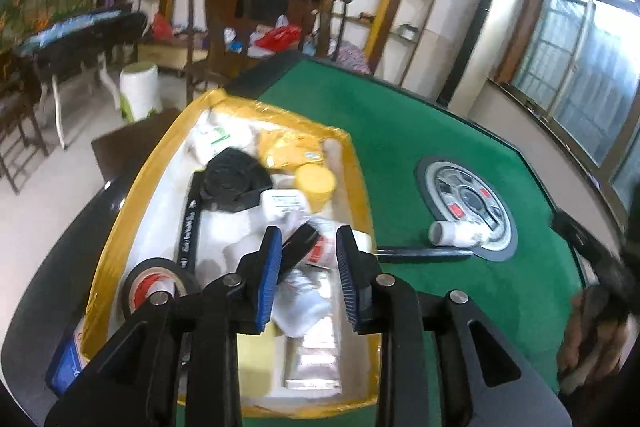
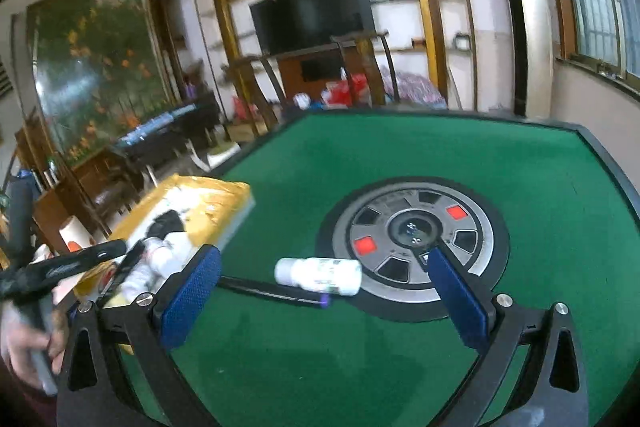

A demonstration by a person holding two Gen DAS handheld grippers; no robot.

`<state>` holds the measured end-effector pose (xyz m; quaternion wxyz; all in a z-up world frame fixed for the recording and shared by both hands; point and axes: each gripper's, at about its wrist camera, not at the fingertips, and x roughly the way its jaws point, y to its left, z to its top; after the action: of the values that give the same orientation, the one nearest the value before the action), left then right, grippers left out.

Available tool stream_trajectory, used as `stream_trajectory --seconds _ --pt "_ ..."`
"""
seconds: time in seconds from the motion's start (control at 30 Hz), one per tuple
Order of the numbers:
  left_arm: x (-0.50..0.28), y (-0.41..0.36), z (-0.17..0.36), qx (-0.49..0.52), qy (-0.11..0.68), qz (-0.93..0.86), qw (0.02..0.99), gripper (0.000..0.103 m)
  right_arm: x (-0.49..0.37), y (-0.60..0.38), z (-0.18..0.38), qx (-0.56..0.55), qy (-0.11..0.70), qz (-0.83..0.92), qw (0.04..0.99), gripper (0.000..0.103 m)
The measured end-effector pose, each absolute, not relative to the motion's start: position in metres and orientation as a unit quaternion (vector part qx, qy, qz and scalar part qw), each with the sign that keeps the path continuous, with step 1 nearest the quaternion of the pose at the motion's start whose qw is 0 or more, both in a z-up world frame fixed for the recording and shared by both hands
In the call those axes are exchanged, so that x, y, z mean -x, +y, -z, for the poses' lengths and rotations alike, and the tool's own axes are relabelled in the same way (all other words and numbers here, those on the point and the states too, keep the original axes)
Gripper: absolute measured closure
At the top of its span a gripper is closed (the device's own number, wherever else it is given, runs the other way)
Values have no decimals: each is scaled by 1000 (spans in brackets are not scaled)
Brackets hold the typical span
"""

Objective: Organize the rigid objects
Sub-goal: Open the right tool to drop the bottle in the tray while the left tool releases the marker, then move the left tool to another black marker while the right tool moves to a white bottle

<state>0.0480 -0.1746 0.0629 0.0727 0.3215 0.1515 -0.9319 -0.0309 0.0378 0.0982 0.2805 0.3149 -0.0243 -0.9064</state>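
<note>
Right hand-held gripper: jaws spread to their widest, nothing between the pads, pointing down at the green counter. The white bottle lies on its side at the centre of the right wrist view, between the two blue pads and apart from both, its right end resting on the rim of the round centre panel. A thin black stick lies on the felt just below and left of the bottle, one end under it.

Judged step: pick up the bottle for the box. To do this well, the pads should straddle the bottle across its short width, near mid-length, and descend until they clear the panel rim before closing; a round body lying flat may roll away if only one pad meets it first. The stick beneath may be caught in the grip or dragged along.

Left hand-held gripper: jaws part-open, released, hanging over the yellow-taped box in the lower centre of the left wrist view; no item is pressed between the pads. The box already holds a black tape roll, a yellow-lidded jar, a black round object, white packets and a silvery block. It is crowded, so free room for the bottle looks scarce.

Obstruction: the left gripper stands over the box, where the bottle would be set down.
</note>
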Motion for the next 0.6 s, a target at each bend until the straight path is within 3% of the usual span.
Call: stream_trajectory --seconds 0.07,0.1,0.17,0.33,0.47,0.6 --pt "-51 -164 -67 -313 147 936 62 52 55 34 -91 -360 -21 887 288 6" --pt "-52 -158 -68 -311 145 938 54 47 62 28 -87 -370 -21 881 293 11" --pt "-51 -153 -68 -308 142 939 53 46 77 14 -79 -394 -15 868 303 29" --pt "-47 -160 -61 -324 148 933 58 46 110 -28 -45 -439 47 842 310 43" --pt "-52 -176 -59 -321 164 930 71 46 114 -25 -30 -461 76 830 304 47" --pt "-57 -180 -60 -319 172 930 67 46 94 6 -29 -485 28 805 341 47"
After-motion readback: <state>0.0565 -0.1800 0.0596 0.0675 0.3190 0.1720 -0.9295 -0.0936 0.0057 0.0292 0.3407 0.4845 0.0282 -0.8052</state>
